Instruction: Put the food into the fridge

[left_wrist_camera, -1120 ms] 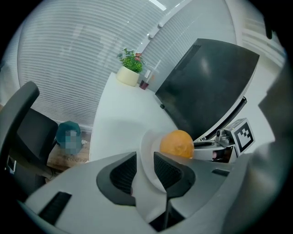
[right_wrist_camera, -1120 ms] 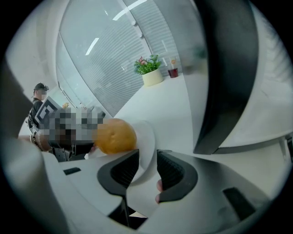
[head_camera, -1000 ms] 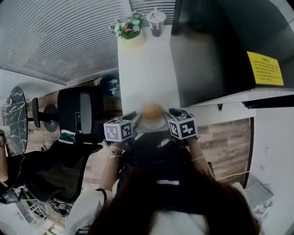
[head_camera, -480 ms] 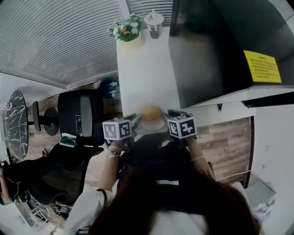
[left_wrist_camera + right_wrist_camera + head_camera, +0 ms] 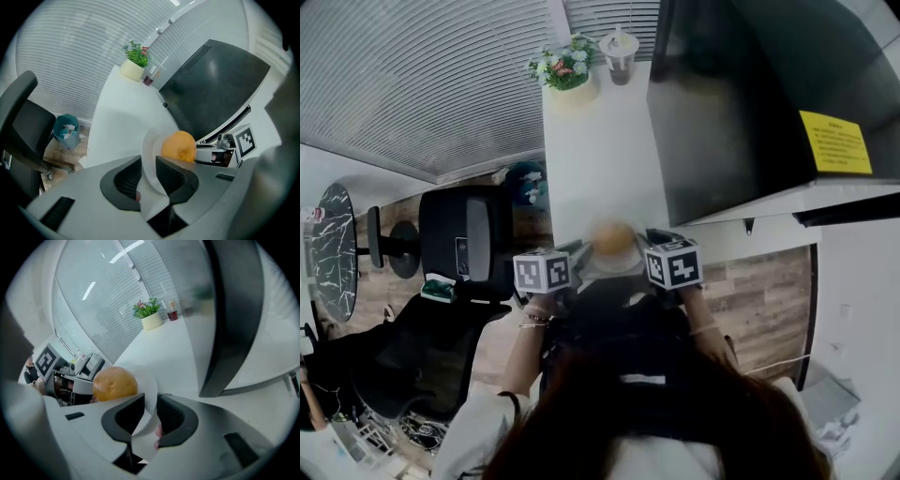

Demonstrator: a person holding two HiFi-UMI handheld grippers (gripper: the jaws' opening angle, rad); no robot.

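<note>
A round orange-brown bun (image 5: 612, 239) lies on a small white plate (image 5: 619, 264) at the near end of the white counter (image 5: 600, 159). My left gripper (image 5: 578, 253) has the plate's left rim (image 5: 150, 145) between its pads. My right gripper (image 5: 649, 242) has the right rim (image 5: 149, 380) the same way. Both pairs of jaws have just been closing on that rim and now press it. The bun (image 5: 179, 146) (image 5: 115, 384) sits between the two grippers (image 5: 149, 173) (image 5: 151, 413). The black fridge (image 5: 741, 103) stands shut on the counter, to the right.
A potted plant (image 5: 565, 66) and a lidded drink cup (image 5: 620, 47) stand at the counter's far end. A black office chair (image 5: 464, 234) and a teal bin (image 5: 525, 175) are on the floor to the left. Slatted blinds run along the far side.
Both grippers and the plate keep their place at the counter's near end. Only the head view has shifted slightly.
</note>
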